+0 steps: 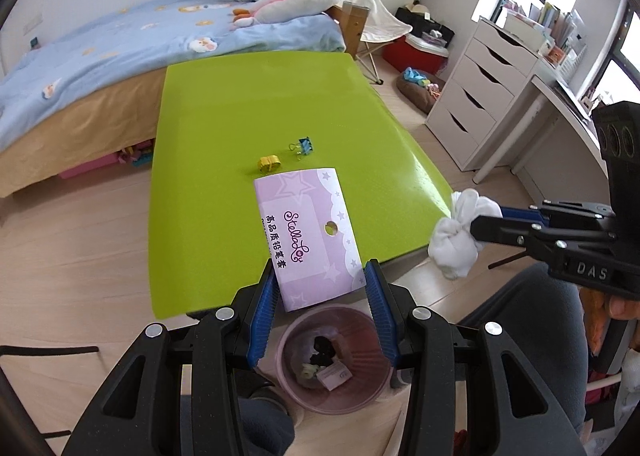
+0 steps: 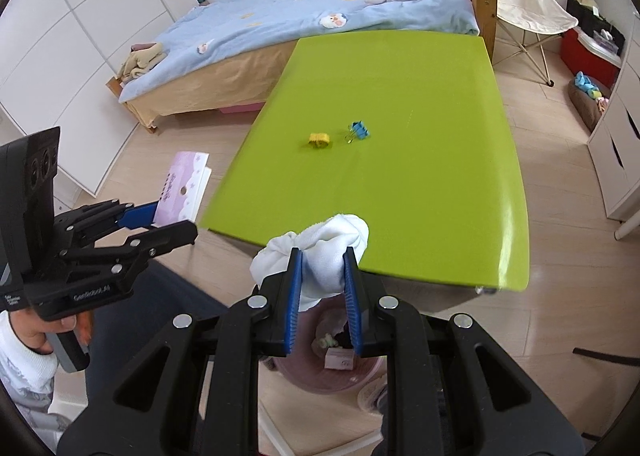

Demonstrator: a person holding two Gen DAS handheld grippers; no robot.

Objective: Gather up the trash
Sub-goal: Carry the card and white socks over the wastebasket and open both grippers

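My left gripper (image 1: 320,276) is shut on a purple paper package (image 1: 308,232) with star print, held above a pink trash bin (image 1: 336,360) that has scraps inside. In the right wrist view the left gripper (image 2: 176,219) and the package (image 2: 184,187) show at the left. My right gripper (image 2: 322,256) is shut on a crumpled white tissue (image 2: 320,248), above the same bin (image 2: 332,372). In the left wrist view the right gripper (image 1: 480,221) and the tissue (image 1: 460,232) are at the right, off the table's edge.
A green table (image 2: 400,95) carries a yellow clip (image 2: 319,140) and a blue binder clip (image 2: 358,131). A bed (image 1: 100,51) with plush toys stands behind it. White drawers (image 1: 476,87) and a folding chair (image 1: 376,15) are to the right.
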